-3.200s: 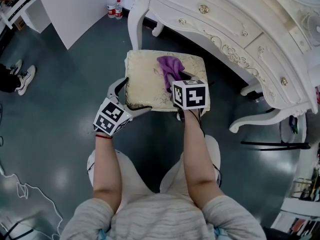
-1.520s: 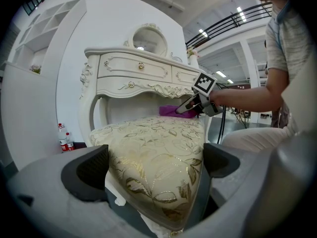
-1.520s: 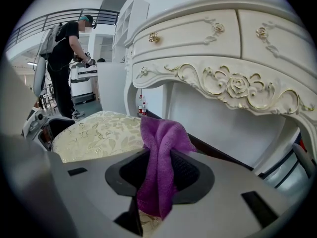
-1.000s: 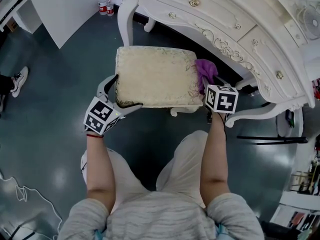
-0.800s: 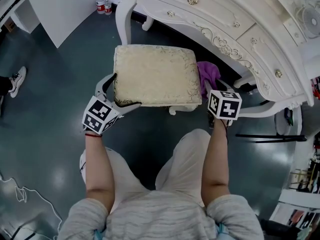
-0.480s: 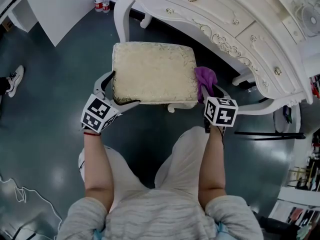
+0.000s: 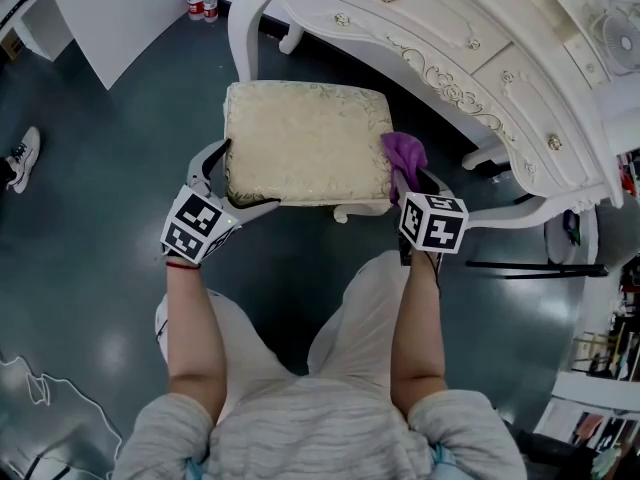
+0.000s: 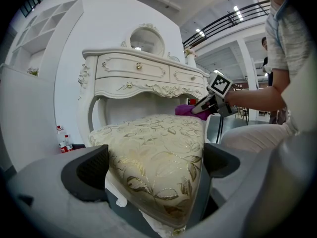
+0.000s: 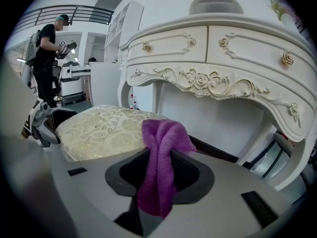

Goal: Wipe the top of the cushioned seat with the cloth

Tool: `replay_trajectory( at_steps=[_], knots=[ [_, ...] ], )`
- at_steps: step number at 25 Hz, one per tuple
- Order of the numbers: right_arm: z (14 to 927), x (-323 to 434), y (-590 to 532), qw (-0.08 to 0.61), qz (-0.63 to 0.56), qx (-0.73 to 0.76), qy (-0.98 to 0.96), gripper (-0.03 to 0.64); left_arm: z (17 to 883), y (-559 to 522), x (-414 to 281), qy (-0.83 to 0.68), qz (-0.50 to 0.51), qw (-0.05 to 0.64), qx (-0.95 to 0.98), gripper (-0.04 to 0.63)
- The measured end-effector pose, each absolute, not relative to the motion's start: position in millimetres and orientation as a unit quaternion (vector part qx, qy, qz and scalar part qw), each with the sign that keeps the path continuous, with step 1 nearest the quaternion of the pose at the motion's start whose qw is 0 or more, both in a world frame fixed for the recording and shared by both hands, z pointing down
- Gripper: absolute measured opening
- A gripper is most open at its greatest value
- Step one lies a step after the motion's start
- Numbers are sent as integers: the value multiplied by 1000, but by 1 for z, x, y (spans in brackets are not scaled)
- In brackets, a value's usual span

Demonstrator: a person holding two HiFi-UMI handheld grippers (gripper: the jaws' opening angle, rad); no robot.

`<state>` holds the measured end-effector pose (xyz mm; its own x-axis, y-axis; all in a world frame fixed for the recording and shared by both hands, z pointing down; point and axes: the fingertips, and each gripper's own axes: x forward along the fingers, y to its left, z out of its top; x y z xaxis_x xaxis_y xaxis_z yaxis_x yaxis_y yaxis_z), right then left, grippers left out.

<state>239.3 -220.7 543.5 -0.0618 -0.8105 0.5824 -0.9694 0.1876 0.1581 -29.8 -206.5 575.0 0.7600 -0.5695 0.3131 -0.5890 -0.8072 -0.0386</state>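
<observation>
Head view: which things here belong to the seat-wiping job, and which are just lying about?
In the job:
cushioned seat
purple cloth, pinched in the right gripper at the seat's right edge
left gripper, clamped on the seat's near-left corner

Lying about:
white dressing table
two bottles on the floor
white panel
a bystander's shoe

We look down on a dark teal floor [image 7: 90, 268] that gives back soft patches of light, under strip lights [image 8: 199, 32] on a high ceiling with a railed gallery [image 8: 237, 15] below it. Ahead stands a white carved dressing table [image 7: 470, 38] with gold knobs on its drawers, curved legs and an oval mirror [image 8: 147, 38] on top. To its left we see a plain white panel [image 7: 110, 13], two bottles [image 7: 200, 3] on the floor near the table's leg, and tall white open shelves [image 8: 42, 33].
</observation>
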Motion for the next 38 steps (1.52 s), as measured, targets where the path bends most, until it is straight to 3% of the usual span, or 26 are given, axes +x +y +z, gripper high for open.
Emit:
replay_trajectory(
  at_steps=[38],
  knots=[
    [538,107,-216,269,129,548,-782,124,578,-202,-33,-289,168,11,942,589]
  ],
)
